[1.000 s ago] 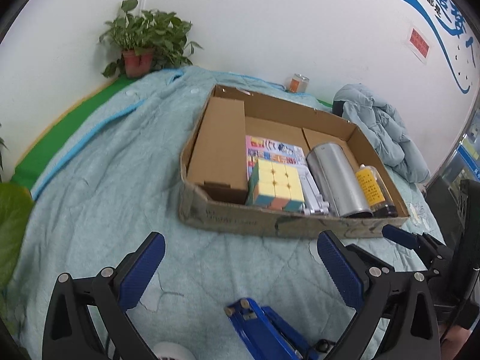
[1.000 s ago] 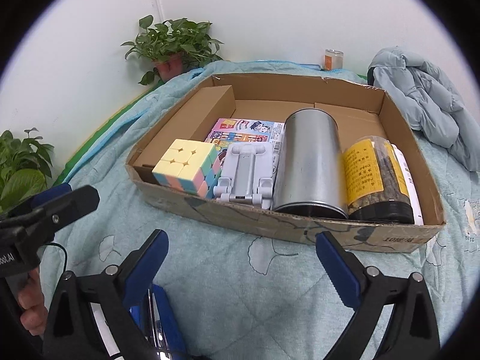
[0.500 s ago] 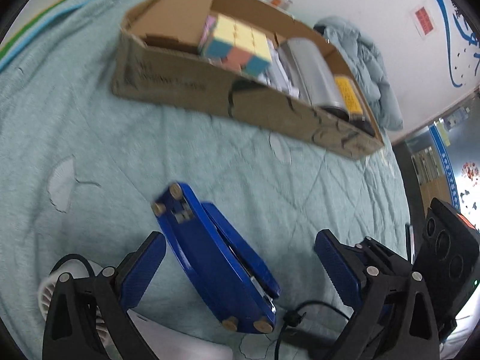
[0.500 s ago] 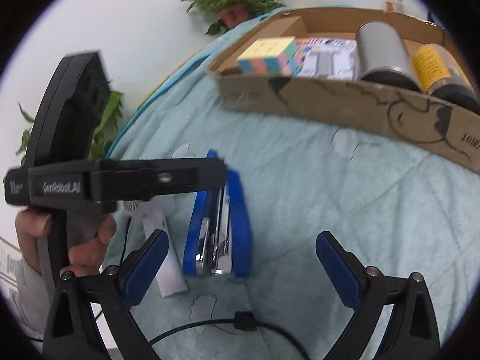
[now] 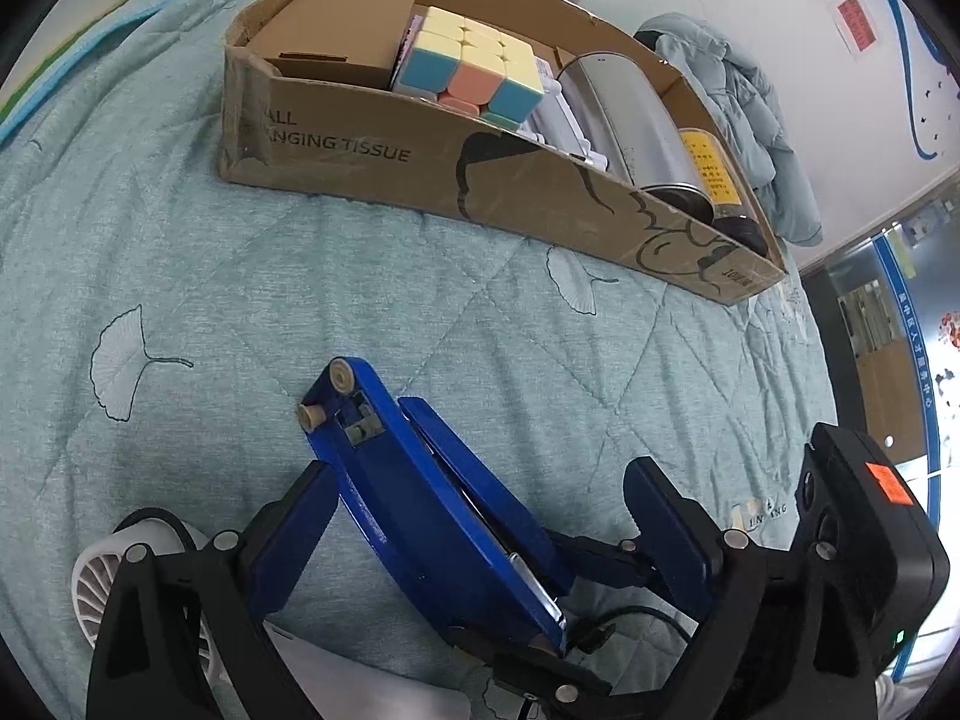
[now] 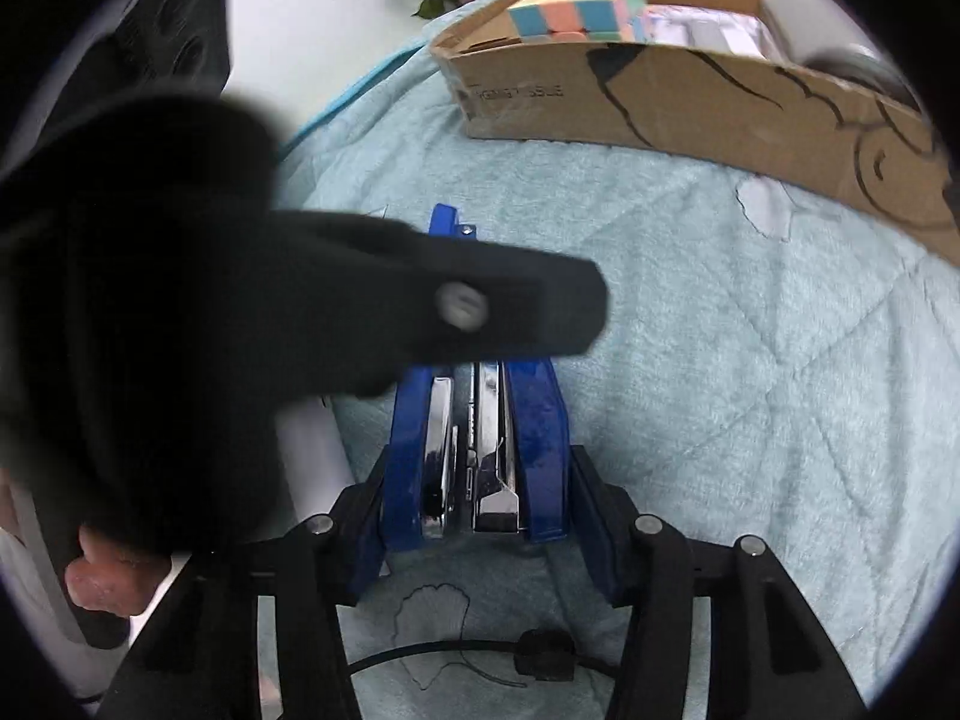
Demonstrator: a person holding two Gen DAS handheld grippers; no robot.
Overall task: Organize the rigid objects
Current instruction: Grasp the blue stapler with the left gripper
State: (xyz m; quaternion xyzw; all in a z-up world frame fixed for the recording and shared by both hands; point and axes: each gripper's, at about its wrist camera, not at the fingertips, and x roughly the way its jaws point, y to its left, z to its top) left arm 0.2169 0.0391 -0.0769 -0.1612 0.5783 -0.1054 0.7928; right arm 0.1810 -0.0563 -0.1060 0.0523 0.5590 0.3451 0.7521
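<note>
My right tool (image 6: 474, 531) is closing, pads touching the blue stapler (image 6: 480, 450) lying on the bed quilt (image 5: 180, 240) before the cardboard box (image 5: 480, 180), while my left tool (image 5: 480, 534) closes, still wide, around it.

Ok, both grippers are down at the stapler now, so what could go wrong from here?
1. The stapler lies on its side; the right gripper is closing across its two halves at one end only, so it could pivot or slip on lifting.
2. The left gripper straddles the same stapler and crosses the right one's view, so the two could collide.
3. A black cable lies just under the right fingers and could snag.
</note>
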